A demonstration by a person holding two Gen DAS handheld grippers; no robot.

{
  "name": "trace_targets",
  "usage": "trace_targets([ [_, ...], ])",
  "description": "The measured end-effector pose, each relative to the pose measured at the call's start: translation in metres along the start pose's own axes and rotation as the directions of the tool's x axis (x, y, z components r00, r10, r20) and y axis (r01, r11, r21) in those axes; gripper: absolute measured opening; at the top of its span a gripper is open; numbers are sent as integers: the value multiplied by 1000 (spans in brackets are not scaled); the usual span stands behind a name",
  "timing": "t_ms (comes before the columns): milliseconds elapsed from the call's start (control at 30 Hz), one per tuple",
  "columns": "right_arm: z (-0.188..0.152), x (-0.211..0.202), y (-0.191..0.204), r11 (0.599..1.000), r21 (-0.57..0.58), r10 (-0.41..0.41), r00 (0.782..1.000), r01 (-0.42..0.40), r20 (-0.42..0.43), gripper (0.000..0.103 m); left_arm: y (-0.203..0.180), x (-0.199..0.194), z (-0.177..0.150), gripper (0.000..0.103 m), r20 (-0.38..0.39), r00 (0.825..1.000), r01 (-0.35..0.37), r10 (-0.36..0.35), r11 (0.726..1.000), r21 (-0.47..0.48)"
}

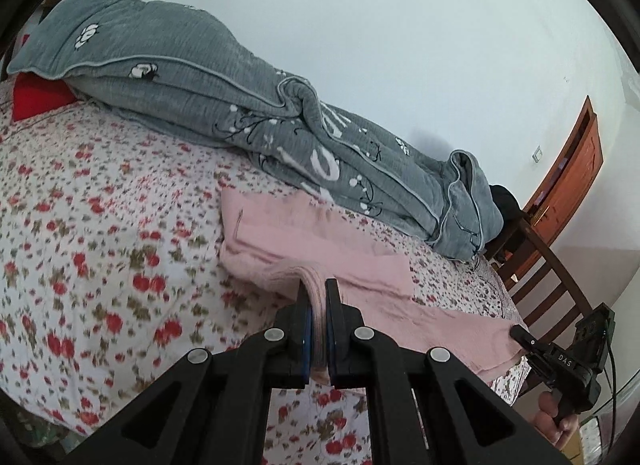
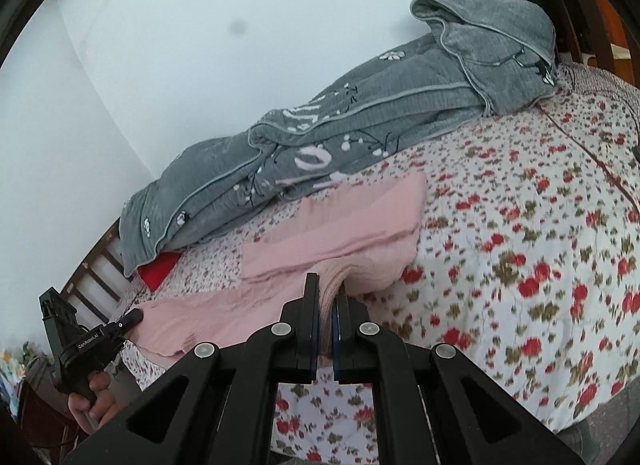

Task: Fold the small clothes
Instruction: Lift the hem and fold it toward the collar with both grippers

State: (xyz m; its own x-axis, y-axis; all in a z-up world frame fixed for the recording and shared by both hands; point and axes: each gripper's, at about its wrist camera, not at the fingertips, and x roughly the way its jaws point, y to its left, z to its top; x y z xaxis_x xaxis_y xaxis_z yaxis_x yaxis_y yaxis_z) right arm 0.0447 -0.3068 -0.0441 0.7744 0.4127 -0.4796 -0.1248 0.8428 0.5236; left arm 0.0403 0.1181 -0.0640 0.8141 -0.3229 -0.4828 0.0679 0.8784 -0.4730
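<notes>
L gripper (image 1: 318, 289) & R gripper (image 2: 328, 285) each clamped on pink garment (image 1: 304, 233), apparently 2 corners, over floral bedsheet (image 1: 100, 205).

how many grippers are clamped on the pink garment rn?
2. The left hand-held gripper is shut on the pink garment at one near edge bunch; the right hand-held gripper is shut on the other near end.

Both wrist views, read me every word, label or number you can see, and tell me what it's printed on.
"DAS": on the black right gripper, on its body.
"GenRobot.AI": on the black left gripper, on its body.
Large white lettering on the grey flower-print quilt: folded over, not readable.
Nothing on the pink knit garment.
</notes>
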Motion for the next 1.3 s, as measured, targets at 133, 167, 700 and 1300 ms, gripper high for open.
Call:
trace_targets([
  [133, 8, 2, 5, 1000, -10, -3, 1000, 3, 10, 5, -2, 3, 10, 6, 12, 1000, 9, -9, 1000, -4],
  [167, 10, 2, 5, 1000, -10, -4, 1000, 4, 11, 5, -2, 4, 11, 6, 13, 1000, 10, -10, 1000, -6],
  [700, 53, 46, 5, 1000, 1, -5, 1000, 5, 7, 5, 7, 49, 51, 6, 22, 1000, 4, -3, 999, -35],
  [1300, 95, 130, -15, 999, -11, -39, 999, 39, -3, 5, 19, 140, 89, 6, 14, 999, -29, 29, 999, -33],
])
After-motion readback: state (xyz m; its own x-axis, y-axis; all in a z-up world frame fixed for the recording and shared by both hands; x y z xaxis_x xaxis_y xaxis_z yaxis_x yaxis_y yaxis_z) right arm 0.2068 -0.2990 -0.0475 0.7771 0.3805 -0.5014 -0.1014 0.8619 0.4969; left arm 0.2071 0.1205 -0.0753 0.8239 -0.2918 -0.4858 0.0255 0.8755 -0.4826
